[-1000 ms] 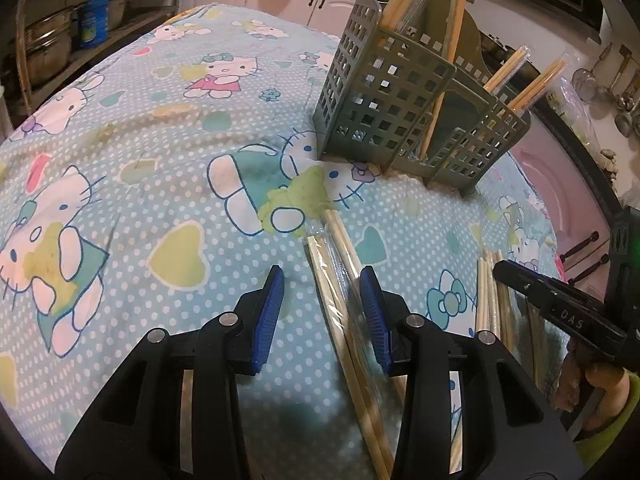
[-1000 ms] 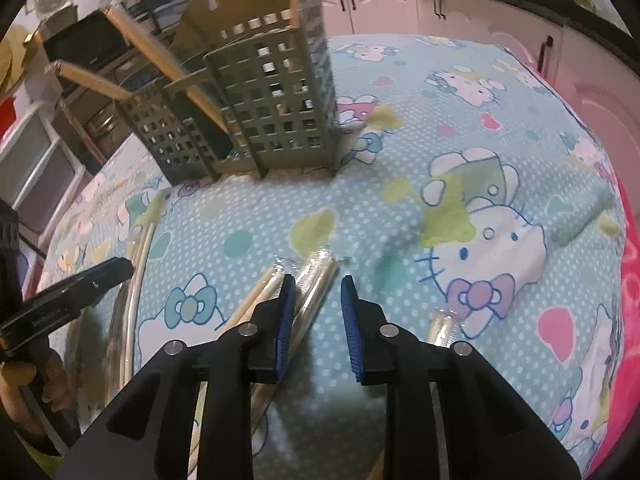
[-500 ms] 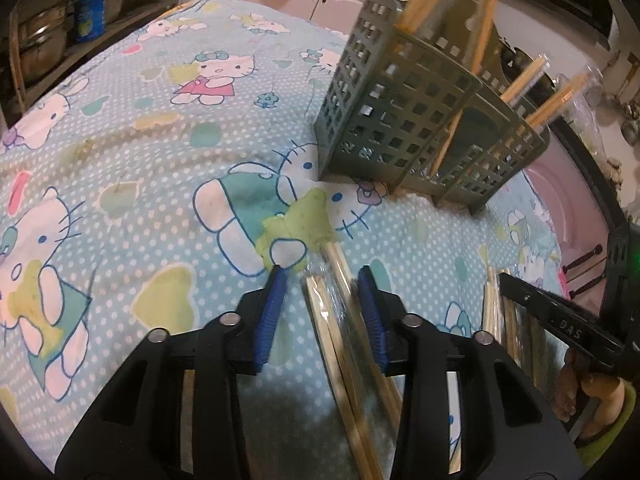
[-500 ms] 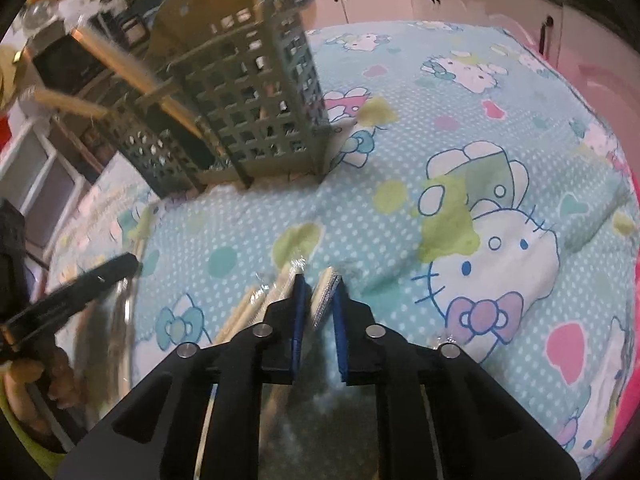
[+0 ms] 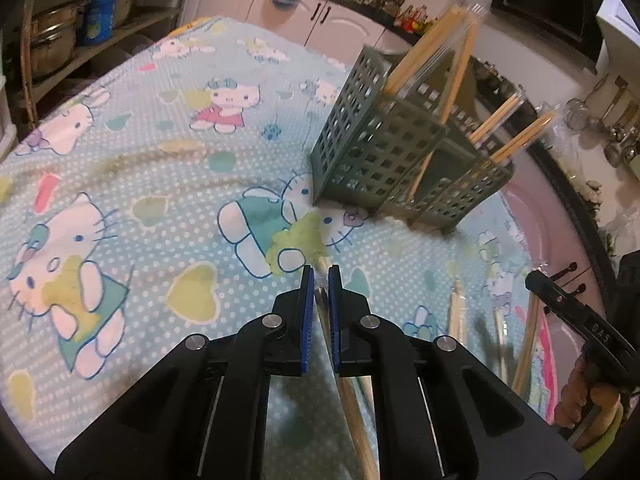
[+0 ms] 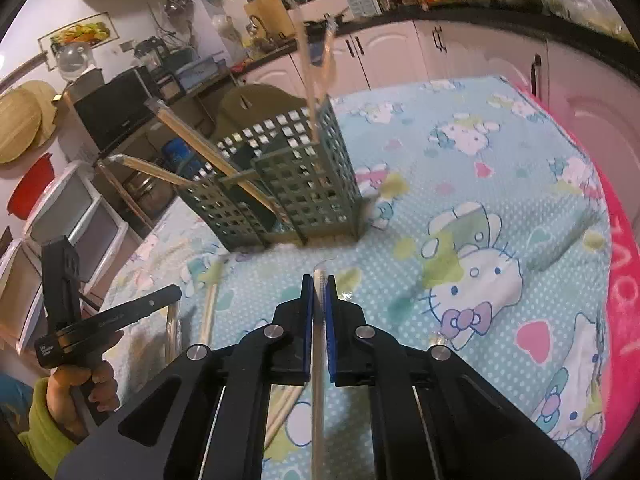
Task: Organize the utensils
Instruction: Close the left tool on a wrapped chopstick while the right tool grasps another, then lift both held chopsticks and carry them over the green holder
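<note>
several wrapped chopstick pairs already stand in the green basket (image 5: pixel 384 152); each hand-held gripper, left (image 5: pixel 319 280) and right (image 6: pixel 319 288), is clamped on another wrapped pair (image 5: pixel 352 408) (image 6: pixel 318 380), and a few more pairs (image 5: pixel 458 312) lie on the desk (image 5: pixel 160 184), not yet sorted

A: You recorded the tablecloth (image 5: pixel 168 168) as light blue, white-dotted, with cartoon cats and hearts?

B: Yes. You also noted the utensil caddy (image 5: pixel 376 152) was grey-green lattice, the chopsticks (image 5: pixel 424 52) pale tan, and the gripper pads (image 6: pixel 307 320) blue on black.
</note>
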Motion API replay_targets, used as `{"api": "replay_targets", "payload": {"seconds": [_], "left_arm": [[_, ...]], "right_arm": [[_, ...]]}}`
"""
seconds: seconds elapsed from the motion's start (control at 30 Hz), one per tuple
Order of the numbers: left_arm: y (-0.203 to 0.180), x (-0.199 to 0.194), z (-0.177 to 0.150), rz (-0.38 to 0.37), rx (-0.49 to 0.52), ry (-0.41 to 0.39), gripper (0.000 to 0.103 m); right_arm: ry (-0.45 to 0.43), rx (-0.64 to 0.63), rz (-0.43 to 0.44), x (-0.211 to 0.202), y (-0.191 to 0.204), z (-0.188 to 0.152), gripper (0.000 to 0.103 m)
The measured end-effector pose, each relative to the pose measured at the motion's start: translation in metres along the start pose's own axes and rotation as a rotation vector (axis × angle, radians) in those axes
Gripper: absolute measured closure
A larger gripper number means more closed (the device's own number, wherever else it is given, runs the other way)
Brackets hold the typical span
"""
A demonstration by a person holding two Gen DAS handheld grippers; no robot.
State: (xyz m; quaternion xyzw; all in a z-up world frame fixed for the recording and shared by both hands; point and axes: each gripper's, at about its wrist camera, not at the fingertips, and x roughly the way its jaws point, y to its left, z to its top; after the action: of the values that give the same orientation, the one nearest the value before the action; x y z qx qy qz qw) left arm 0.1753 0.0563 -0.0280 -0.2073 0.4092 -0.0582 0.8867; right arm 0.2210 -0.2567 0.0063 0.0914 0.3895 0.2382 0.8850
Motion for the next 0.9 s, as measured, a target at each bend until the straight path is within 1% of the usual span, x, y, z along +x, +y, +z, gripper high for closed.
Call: {"api": "replay_targets", "payload": {"seconds": [0.33, 0.4, 0.6, 0.9], "left_arm": [[-0.007, -0.041, 0.0, -0.009, 0.012, -0.092, 0.101], [-0.009, -0.046, 0.001, -0.01, 0.019, -0.104, 0.101], [-0.017, -0.062, 0.008, -0.016, 0.034, -0.135, 0.101], [-0.036, -0.081, 0.014, -0.042, 0.081, -0.18, 0.101]], "right_arm": [[-0.094, -0.062, 0.004, -0.025, 0.03, 0.001, 0.097], [-0.114, -0.087, 0.0, -0.031, 0.037, 0.001, 0.097], [-0.153, -0.104, -0.002, -0.042, 0.049, 0.001, 0.097], [-0.204, -0.13, -0.01, -0.06, 0.057, 0.001, 0.097]]}}
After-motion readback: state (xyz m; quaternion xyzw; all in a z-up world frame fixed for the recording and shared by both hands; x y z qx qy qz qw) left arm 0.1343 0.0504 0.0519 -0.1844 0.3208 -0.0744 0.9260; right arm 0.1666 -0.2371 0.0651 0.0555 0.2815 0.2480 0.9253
